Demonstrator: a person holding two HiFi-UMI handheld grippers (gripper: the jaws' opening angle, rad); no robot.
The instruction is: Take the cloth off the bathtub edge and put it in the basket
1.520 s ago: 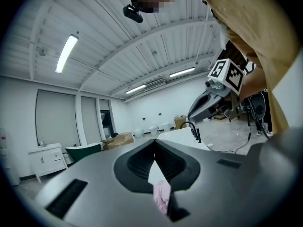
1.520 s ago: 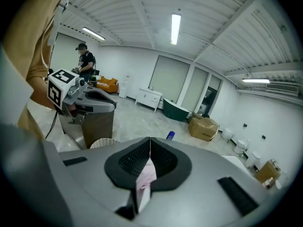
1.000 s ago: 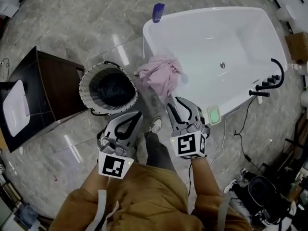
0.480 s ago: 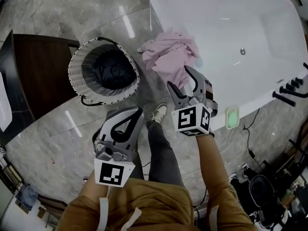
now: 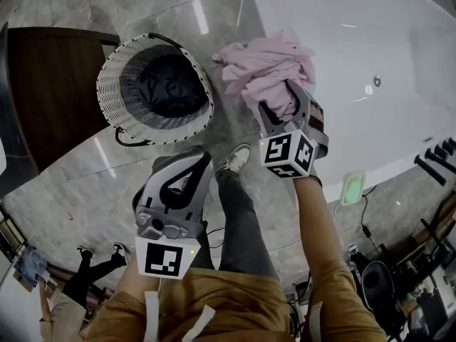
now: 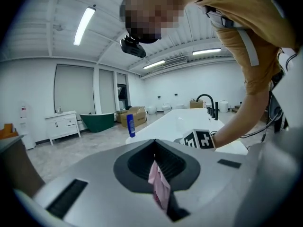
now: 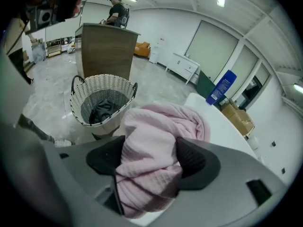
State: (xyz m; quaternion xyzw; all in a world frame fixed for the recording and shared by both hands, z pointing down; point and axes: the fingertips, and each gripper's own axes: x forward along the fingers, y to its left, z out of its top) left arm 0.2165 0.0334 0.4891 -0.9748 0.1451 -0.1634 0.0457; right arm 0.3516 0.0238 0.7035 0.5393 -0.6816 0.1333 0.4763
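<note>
Surface and room: polished grey stone floor [image 5: 71, 184] in a large white showroom; a white bathtub [image 5: 399, 41] takes up the right side.

Containers: a white woven basket [image 5: 114, 112] stands on the floor just beside the tub's left end, with a dark crumpled item [image 5: 167, 87] inside. The pink cloth [image 5: 267, 66] is not in it. It lies bunched on the bathtub edge, just right of the basket.

Tools: the left gripper [image 5: 201, 155] hangs over the floor with its jaws together. A pink sliver shows in the slit, and whether it is caught there cannot be told. The right gripper [image 5: 276, 97] has just been opening its jaws, which stand wide with the cloth between them.

Surroundings: a dark wooden cabinet [image 5: 43, 84] stands left of the basket. The person's leg and shoe [image 5: 234, 159] stand between the grippers. A pale green item [image 5: 352, 189] and a black tap [image 5: 434, 164] sit on the tub's near rim.
</note>
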